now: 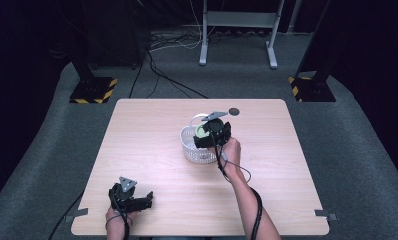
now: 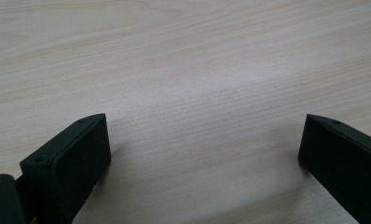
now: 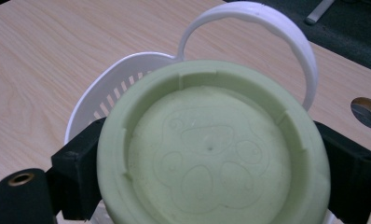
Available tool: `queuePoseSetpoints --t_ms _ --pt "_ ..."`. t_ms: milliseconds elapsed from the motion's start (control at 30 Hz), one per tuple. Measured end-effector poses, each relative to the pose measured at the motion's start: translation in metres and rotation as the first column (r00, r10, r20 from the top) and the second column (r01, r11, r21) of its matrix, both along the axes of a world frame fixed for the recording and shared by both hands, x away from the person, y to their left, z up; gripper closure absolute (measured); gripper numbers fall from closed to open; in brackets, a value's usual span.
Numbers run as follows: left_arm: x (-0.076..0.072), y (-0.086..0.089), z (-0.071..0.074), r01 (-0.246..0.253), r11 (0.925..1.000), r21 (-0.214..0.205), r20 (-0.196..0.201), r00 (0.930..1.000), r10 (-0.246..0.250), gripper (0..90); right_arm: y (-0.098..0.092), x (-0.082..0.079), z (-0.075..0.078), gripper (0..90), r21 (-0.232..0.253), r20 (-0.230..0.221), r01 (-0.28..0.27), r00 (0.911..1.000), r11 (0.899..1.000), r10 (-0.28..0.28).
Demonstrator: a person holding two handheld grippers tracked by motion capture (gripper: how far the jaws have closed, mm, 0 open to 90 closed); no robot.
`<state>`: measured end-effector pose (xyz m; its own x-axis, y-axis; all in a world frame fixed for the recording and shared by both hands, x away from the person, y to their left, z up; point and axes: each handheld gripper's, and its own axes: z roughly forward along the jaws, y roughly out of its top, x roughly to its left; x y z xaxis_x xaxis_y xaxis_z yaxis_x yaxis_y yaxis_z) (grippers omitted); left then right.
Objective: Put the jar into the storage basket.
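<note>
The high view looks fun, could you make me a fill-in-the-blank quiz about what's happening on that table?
1. The right gripper is shut on a pale ____ lid.
2. It holds the lid over a white ____.
3. The left gripper has its jaws ____, with bare table between them.

Missing words: green; basket; open
</note>
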<state>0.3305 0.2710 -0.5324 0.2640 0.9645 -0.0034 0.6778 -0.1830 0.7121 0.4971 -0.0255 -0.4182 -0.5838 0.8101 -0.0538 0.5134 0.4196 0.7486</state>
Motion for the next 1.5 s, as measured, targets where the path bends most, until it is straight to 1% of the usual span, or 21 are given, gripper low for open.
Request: queuePoseSetpoints --t_ms 400,700,1100,1500 --pt "0.0 0.0 0.0 -0.001 1.0 -0.001 0.0 1.0 0.001 1.9 0.005 0.005 -0.014 10.6 -0.017 -0.019 0.015 0.9997 1.0 -0.015" --pt "0.0 0.0 0.0 -0.001 1.0 -0.001 0.001 1.0 0.001 1.9 0.008 0.009 -0.024 10.6 -0.022 -0.037 0.032 0.9988 0.999 -0.032" --pt "0.0 0.0 0.0 -0.002 1.0 -0.002 0.001 1.0 0.002 1.9 0.011 0.012 -0.033 10.5 -0.027 -0.054 0.04 0.9977 0.999 -0.041" --pt "0.0 0.0 0.0 -0.002 1.0 -0.002 0.001 1.0 0.002 1.9 0.014 0.014 -0.038 10.5 -0.032 -0.066 0.042 0.9969 0.999 -0.044"
